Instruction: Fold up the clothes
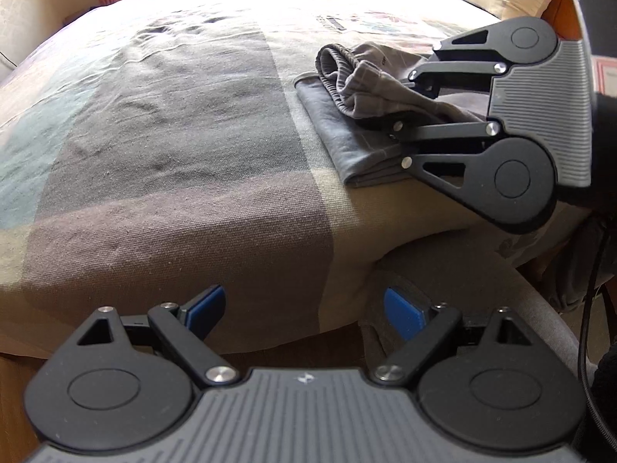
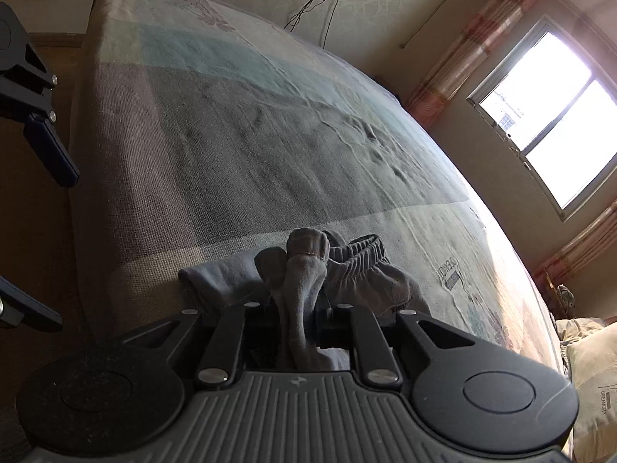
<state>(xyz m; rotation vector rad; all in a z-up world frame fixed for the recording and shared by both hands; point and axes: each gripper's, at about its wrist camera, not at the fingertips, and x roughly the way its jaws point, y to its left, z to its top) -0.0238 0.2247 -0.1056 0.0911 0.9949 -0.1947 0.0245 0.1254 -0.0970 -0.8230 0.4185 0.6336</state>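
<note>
Clothes: grey trousers (image 1: 358, 88) lie half-folded near the bed's (image 1: 173, 135) edge, the elastic waistband bunched on top of a flatter folded layer. My right claw (image 2: 299, 320) is clamped on a pinch of the cloth. My left claw (image 1: 304, 312) stands apart, empty, over the bed edge. If I pull now, I judge the loose top could drag the neat layer crooked or slide it off.
</note>
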